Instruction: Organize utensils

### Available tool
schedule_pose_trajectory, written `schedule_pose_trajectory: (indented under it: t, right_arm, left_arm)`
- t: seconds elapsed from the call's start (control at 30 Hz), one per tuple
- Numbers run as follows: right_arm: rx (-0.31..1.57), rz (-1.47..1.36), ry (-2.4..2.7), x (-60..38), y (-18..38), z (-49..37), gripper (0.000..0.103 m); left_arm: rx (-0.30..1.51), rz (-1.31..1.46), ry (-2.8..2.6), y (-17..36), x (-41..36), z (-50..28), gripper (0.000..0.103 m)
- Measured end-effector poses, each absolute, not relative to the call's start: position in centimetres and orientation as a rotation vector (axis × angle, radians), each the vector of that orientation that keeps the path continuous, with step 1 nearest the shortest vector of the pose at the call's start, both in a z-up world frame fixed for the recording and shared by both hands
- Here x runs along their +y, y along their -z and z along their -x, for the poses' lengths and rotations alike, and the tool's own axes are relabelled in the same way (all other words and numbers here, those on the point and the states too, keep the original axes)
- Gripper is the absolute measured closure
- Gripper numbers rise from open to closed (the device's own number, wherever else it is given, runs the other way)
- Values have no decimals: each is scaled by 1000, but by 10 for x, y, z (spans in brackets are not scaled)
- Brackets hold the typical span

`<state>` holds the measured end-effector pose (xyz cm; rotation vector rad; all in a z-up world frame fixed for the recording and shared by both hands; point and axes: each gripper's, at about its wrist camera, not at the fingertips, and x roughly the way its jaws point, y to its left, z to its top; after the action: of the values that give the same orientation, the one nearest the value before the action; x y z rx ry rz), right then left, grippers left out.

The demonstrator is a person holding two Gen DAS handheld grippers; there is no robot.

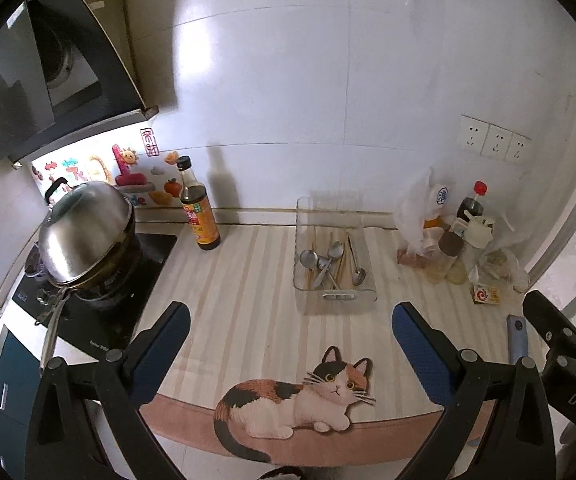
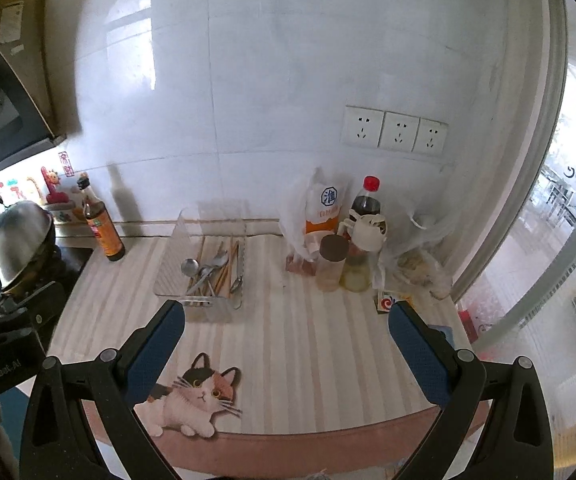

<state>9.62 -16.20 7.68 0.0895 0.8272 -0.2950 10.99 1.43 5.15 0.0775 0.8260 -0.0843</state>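
Observation:
A clear plastic tray [image 1: 302, 216] stands on the striped counter mat near the back wall. It holds several metal spoons [image 1: 330, 258] and wooden chopsticks [image 1: 340, 268]. The tray also shows in the right wrist view [image 2: 175, 240], with the spoons [image 2: 203, 270] and chopsticks [image 2: 223, 274] inside it. My left gripper [image 1: 290, 320] is open and empty, hovering in front of the tray. My right gripper [image 2: 285, 320] is open and empty, just right of the tray's front end.
A dark sauce bottle [image 1: 197, 210] stands left of the tray. A steel pot [image 1: 83, 232] sits on the stove at the left. Bottles, jars and plastic bags [image 2: 352, 236] crowd the back right corner. A cat picture [image 1: 300, 396] marks the mat's front edge.

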Motion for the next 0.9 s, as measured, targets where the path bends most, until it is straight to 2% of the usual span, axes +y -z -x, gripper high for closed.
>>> schedule_pose_trajectory:
  t: [0.37,0.9]
  right_arm:
    - [841,-87,276,-156,-96,-92,0]
    - [868,-66,285,-151,-86,-107,0]
  left_arm:
    - [871,-71,52,-56,17,-109,0]
    - [878,-74,18,-50,27,-120,0]
